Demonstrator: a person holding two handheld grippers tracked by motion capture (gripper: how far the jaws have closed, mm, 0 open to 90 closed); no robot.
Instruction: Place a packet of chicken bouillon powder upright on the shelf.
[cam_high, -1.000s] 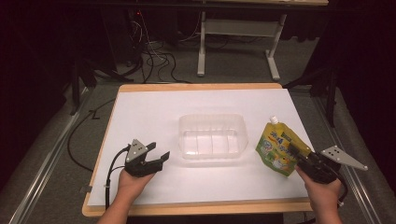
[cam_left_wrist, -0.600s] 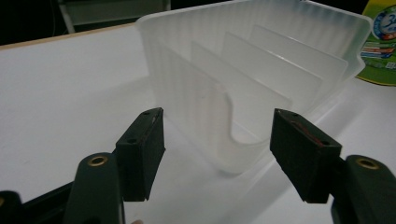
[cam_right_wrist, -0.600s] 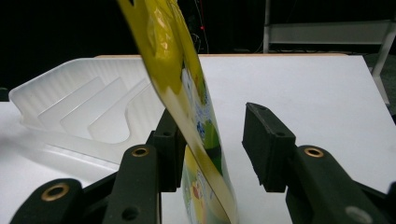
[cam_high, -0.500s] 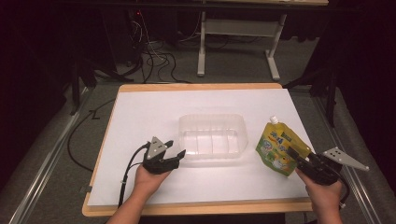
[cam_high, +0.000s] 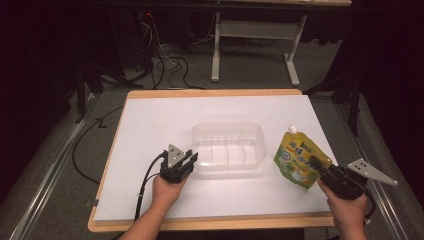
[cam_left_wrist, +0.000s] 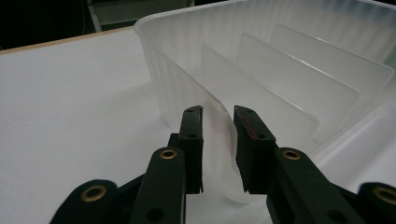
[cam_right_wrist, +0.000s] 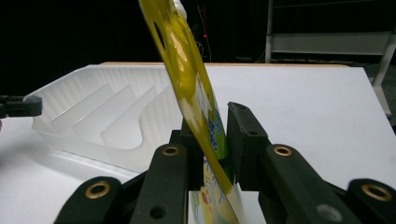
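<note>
Translucent plastic makes up the divided storage bin (cam_high: 228, 147) at the centre of the high view, on the white tabletop (cam_high: 150, 125); its thin walls and inner dividers look light and springy, likely to flex or skid if pushed rather than pinned. The left gripper (cam_high: 189, 159), at lower left of centre in that view, has just been closing its jaws, and in the left gripper view they stand narrow on either side of the bin's corner wall (cam_left_wrist: 218, 135), pinching the rim. That rim, where the wall is ribbed, seems the sound place to hold, since the smooth sides would probably slip. At lower right, the right gripper (cam_high: 315, 165) has also just been closing and clamps the yellow-green spouted drink pouch (cam_high: 296, 159) near its lower half, holding it upright and tilted, just beside the bin's right end. The pouch (cam_right_wrist: 196, 102) looks soft, glossy and floppy, so a grip on its flat body should serve best.
</note>
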